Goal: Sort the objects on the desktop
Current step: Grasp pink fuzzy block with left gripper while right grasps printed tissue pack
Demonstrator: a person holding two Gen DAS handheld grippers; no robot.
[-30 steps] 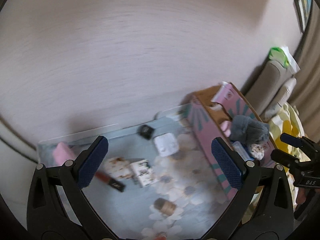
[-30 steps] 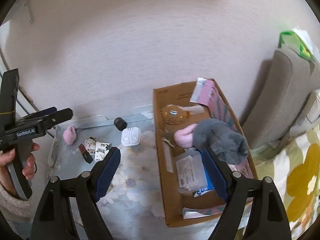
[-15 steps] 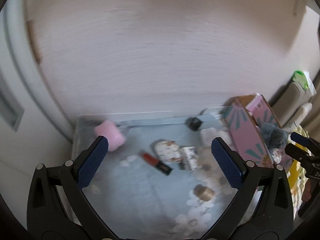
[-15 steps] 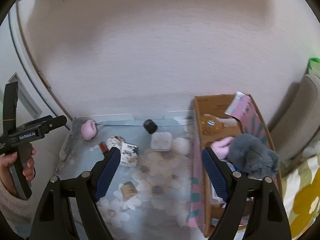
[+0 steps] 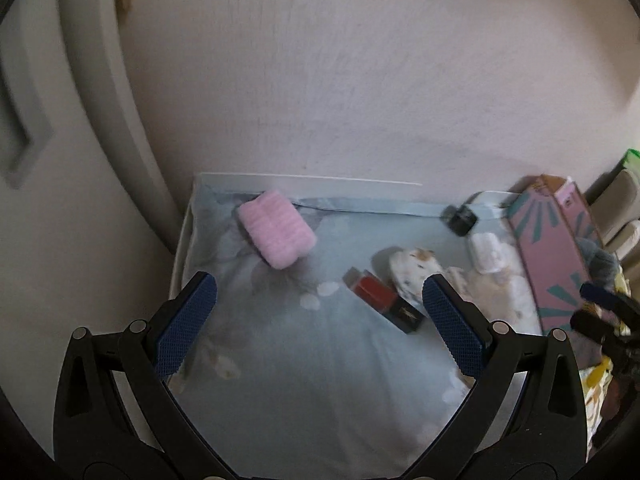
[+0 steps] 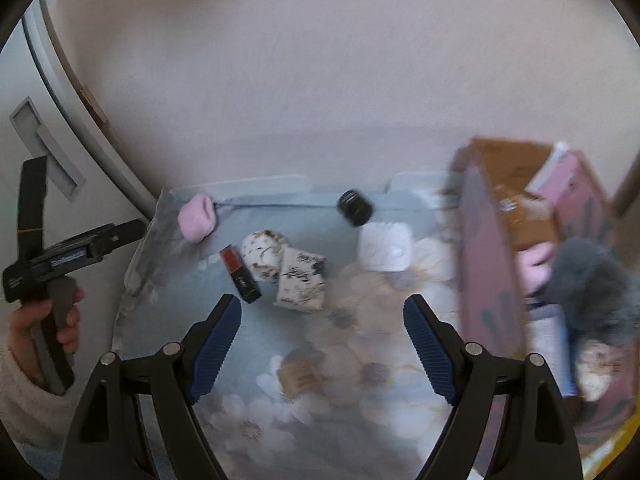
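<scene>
A small table with a pale blue floral cloth (image 5: pixel 320 360) holds loose objects. A pink fluffy roll (image 5: pixel 276 229) lies at the back left, also in the right wrist view (image 6: pixel 197 218). A red and black lipstick box (image 5: pixel 382 298) (image 6: pixel 239 274), a speckled white pouch (image 6: pixel 264 254), a printed white box (image 6: pixel 301 280), a white case (image 6: pixel 385 246), a black cap (image 6: pixel 354 207) and a brown tag (image 6: pixel 300 376) lie on the cloth. My left gripper (image 5: pixel 316 328) is open and empty above the table's left part. My right gripper (image 6: pixel 320 344) is open and empty above the middle.
A pink cardboard box (image 6: pixel 488 280) stands at the table's right with a grey plush (image 6: pixel 588 292) and other items inside. A wall runs behind the table. A white door (image 5: pixel 32 120) is at the left. The left gripper (image 6: pixel 60 252) shows in the right wrist view.
Both grippers have swung left, away from the cardboard box, and dropped closer to the table. The pink roll and lipstick box now sit nearer the left gripper. Both stay open.
</scene>
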